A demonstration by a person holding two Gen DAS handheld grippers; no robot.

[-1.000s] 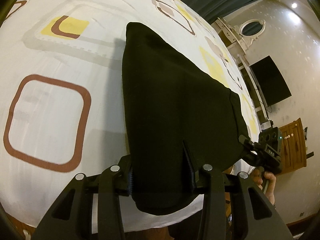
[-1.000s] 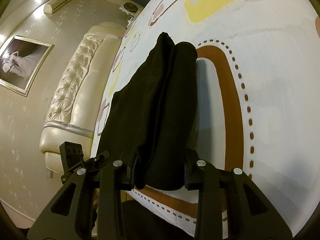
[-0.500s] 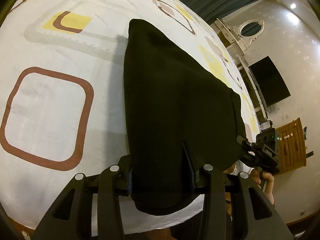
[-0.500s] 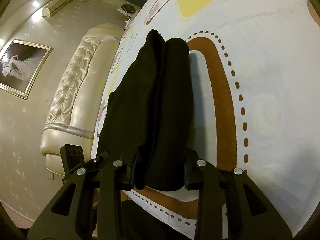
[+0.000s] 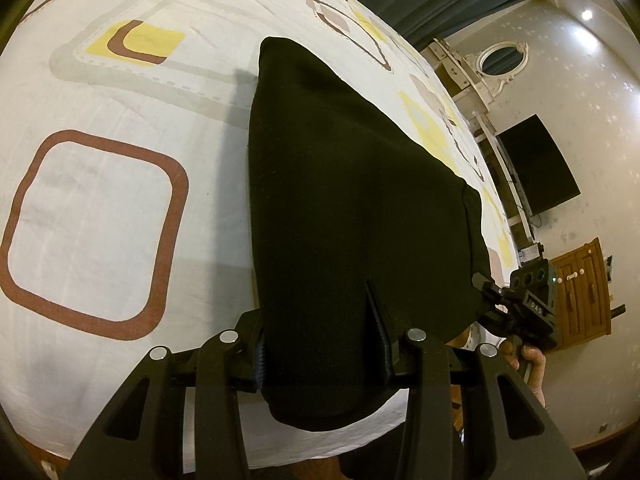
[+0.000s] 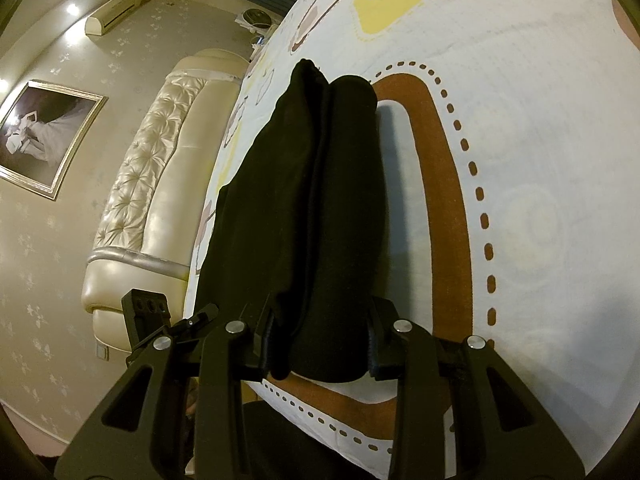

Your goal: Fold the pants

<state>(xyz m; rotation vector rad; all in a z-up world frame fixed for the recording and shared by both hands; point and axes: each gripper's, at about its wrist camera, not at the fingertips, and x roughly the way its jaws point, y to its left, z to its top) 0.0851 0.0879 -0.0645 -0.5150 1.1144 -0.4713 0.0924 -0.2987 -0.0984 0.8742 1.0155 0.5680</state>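
Note:
Black pants (image 5: 344,208) stretch over a patterned bed sheet (image 5: 100,200), folded into a thick panel. My left gripper (image 5: 320,352) is shut on their near left end, and the cloth bulges out below the pads. In the right wrist view the same pants (image 6: 312,216) show as a bunched double layer running away from me. My right gripper (image 6: 320,344) is shut on that near right end. The right gripper (image 5: 516,304) and a hand on its handle also appear at the right edge of the left wrist view.
The sheet (image 6: 540,160) has brown, yellow and grey rounded squares. A cream tufted headboard (image 6: 160,176) stands left in the right wrist view, beside a framed picture (image 6: 44,136). A dark wall screen (image 5: 536,168), an oval mirror (image 5: 500,60) and a wooden cabinet (image 5: 584,292) lie beyond the bed's right side.
The far end of the pants reaches slightly further up the sheet than a second ago. Both grippers keep their grip and stay where they were.

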